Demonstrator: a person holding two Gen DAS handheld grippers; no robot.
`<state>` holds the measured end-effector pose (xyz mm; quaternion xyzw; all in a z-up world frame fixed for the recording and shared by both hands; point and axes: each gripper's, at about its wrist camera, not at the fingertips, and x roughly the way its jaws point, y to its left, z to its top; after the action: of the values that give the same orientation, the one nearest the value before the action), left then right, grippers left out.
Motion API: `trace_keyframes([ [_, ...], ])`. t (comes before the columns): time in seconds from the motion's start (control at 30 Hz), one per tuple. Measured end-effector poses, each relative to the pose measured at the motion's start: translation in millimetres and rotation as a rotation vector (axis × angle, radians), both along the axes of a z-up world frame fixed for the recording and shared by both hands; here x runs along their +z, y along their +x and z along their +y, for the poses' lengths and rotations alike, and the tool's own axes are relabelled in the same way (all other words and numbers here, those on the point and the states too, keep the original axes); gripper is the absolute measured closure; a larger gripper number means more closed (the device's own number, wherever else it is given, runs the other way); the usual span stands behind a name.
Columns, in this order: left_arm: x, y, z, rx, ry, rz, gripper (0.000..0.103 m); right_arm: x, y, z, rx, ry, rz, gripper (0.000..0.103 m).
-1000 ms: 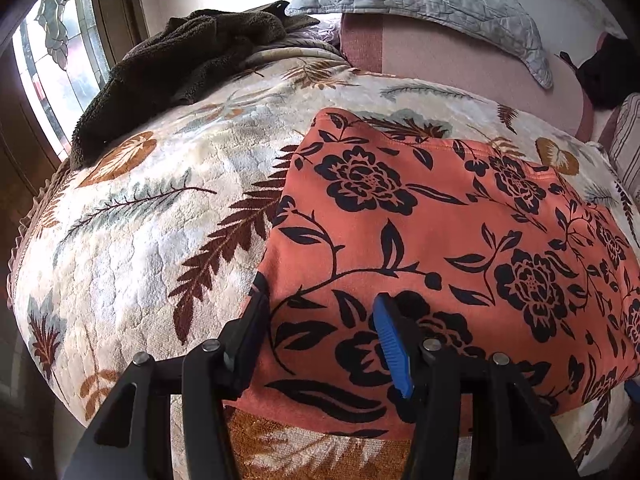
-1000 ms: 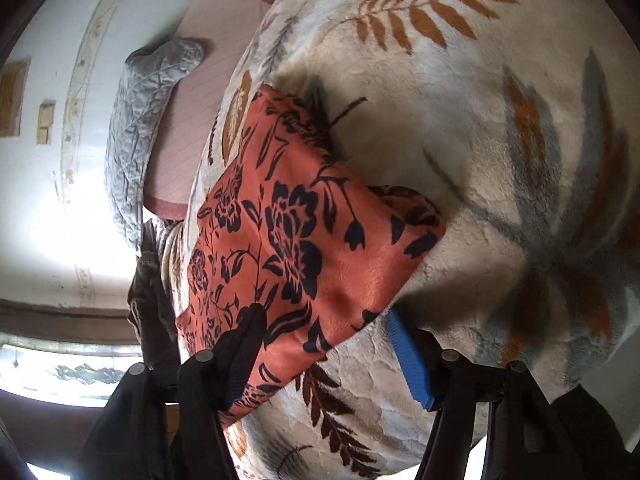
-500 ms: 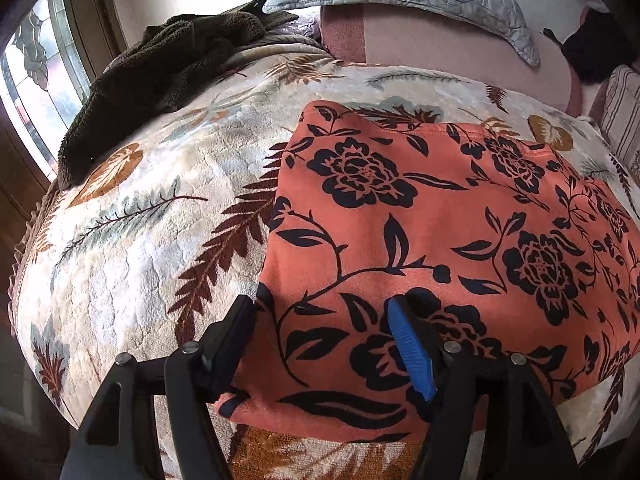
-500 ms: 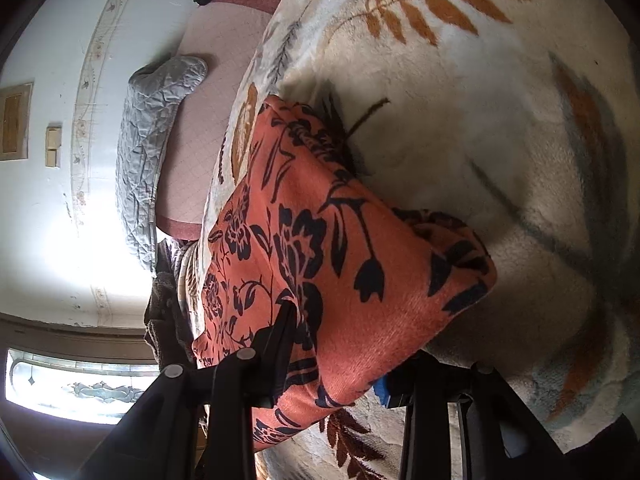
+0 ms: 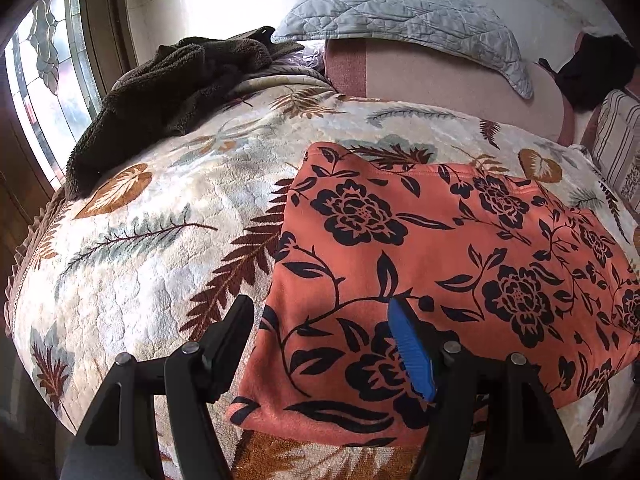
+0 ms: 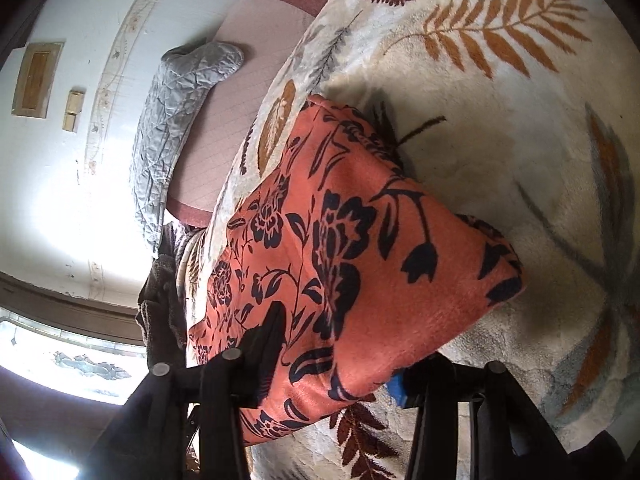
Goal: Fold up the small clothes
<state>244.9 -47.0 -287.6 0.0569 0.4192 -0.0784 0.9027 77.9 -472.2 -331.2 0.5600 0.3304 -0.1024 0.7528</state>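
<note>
An orange garment with black flowers (image 5: 420, 264) lies flat on a leaf-patterned blanket (image 5: 160, 240) on a bed. My left gripper (image 5: 324, 332) is open above the garment's near left corner, with one finger off its left edge and the blue-padded finger over the cloth. In the right wrist view the same garment (image 6: 360, 260) fills the middle. My right gripper (image 6: 340, 348) straddles its near corner, one finger above the cloth and the blue pad below it, jaws still apart.
A dark brown fleece (image 5: 172, 92) is heaped at the bed's back left by a stained-glass window (image 5: 44, 80). A grey quilted pillow (image 5: 400, 20) and a pink cushion (image 5: 440, 92) lie at the head. A striped pillow (image 5: 616, 140) sits right.
My left gripper has drawn back a little and risen over the garment's near left corner. My right gripper has slid onto the garment's corner, so the cloth now lies between its fingers.
</note>
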Motion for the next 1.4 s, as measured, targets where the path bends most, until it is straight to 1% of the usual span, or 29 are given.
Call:
trace_keyframes([
  [0.03,1,0,0,0.000,-0.003,-0.004,0.033,-1,1,0,0.001,0.006,-0.001,0.049],
  [0.2,2,-1,2,0.007,-0.009,-0.014,0.033,3,3,3,0.010,-0.026,-0.002,0.049],
  [0.4,-2,0,1,0.009,0.000,-0.001,0.033,-5,5,0,0.001,0.014,0.003,0.049],
  [0.47,-9,3,0,0.010,0.007,0.025,0.033,-7,5,0,0.003,0.023,0.006,0.049],
  [0.5,-16,6,-1,0.009,0.018,0.060,0.032,-8,5,0,0.005,0.025,0.009,0.049],
  [0.53,-27,11,-3,0.006,0.039,0.118,0.030,-9,6,0,0.007,0.027,0.013,0.049],
  [0.57,-33,12,-3,0.008,0.041,0.140,0.029,-10,6,0,0.009,0.031,0.016,0.049],
  [0.6,-31,11,-2,0.019,0.028,0.119,0.028,-11,6,-1,0.010,0.035,0.016,0.049],
  [0.67,-25,10,-3,0.006,0.029,0.111,0.028,-9,5,-1,0.008,0.030,0.015,0.049],
  [0.7,-23,10,-2,0.005,0.029,0.108,0.028,-5,4,-2,0.008,0.009,0.014,0.049],
  [0.77,-16,11,8,0.022,-0.017,0.095,0.028,8,0,-4,-0.006,-0.064,0.015,0.049],
  [0.8,-11,13,15,0.042,-0.043,0.081,0.028,13,-5,-6,-0.028,-0.079,0.011,0.049],
  [0.83,-6,17,24,0.070,-0.056,0.065,0.028,13,-10,-12,-0.060,-0.072,0.006,0.049],
  [0.87,-2,20,33,0.109,-0.056,0.047,0.028,15,-16,-19,-0.109,-0.079,0.035,0.049],
  [0.9,1,24,43,0.152,-0.051,0.031,0.028,19,-23,-25,-0.171,-0.117,0.076,0.049],
  [0.93,3,26,52,0.194,-0.055,0.022,0.028,28,-30,-31,-0.235,-0.183,0.089,0.047],
  [0.97,4,27,62,0.222,-0.071,0.023,0.028,40,-34,-34,-0.286,-0.253,0.087,0.047],
  [1.0,3,28,67,0.235,-0.084,0.031,0.028,53,-35,-36,-0.302,-0.319,0.063,0.047],
  [1.03,-1,29,69,0.236,-0.080,0.045,0.028,67,-29,-35,-0.277,-0.384,0.028,0.047],
  [1.1,-8,33,64,0.226,-0.038,0.072,0.028,90,2,-23,-0.147,-0.509,0.001,0.047],
  [1.13,-11,32,61,0.216,-0.026,0.083,0.028,95,24,-16,-0.064,-0.542,-0.003,0.047],
  [1.17,-13,32,58,0.205,-0.021,0.092,0.028,95,45,-10,0.008,-0.547,0.001,0.049],
  [1.23,-15,32,52,0.189,-0.006,0.100,0.028,84,89,-1,0.115,-0.523,0.031,0.051],
  [1.3,-16,32,50,0.188,0.012,0.094,0.028,64,126,4,0.177,-0.520,0.095,0.056],
  [1.33,-16,34,50,0.190,0.016,0.093,0.028,48,143,4,0.208,-0.494,0.147,0.061],
  [1.4,-17,38,54,0.205,0.015,0.102,0.028,9,166,-5,0.224,-0.421,0.250,0.064],
])
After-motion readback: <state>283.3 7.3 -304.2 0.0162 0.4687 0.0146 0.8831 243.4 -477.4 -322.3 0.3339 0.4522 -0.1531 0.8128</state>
